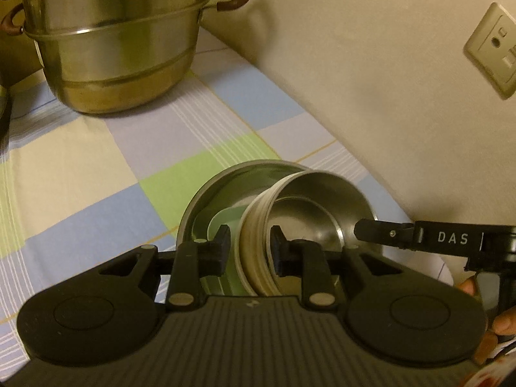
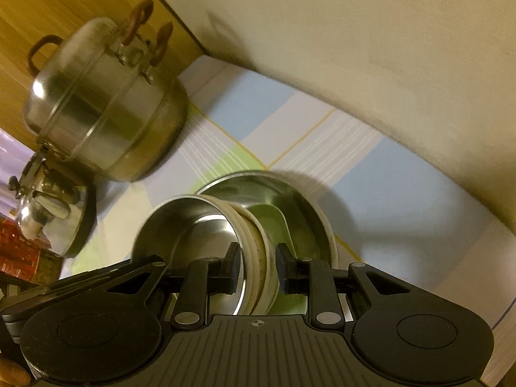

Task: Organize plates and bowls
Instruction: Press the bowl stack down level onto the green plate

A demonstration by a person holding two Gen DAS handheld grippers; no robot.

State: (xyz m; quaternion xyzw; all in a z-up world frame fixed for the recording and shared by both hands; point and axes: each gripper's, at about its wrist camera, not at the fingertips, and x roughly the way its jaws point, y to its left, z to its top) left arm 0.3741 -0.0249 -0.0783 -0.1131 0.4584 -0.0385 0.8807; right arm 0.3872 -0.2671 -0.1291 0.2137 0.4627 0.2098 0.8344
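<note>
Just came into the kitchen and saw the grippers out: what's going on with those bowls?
A person holds a gripper in each hand. The left gripper and the right gripper both straddle the wall of a small steel bowl, tilted inside a larger steel bowl on the checked tablecloth. A green dish lies in the larger bowl. A steamer pot stands behind.

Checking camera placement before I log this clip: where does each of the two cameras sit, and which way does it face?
Left wrist: sits on the left gripper, looking down along its fingers at the small bowl, big bowl, checked cloth and steamer pot; right gripper and a hand show.
Right wrist: sits on the right gripper, facing down at the same bowls, with a kettle at left; a fingertip shows.
Shared: both grippers straddle the small bowl's rim; both see bowls, pot, cloth, wall.
</note>
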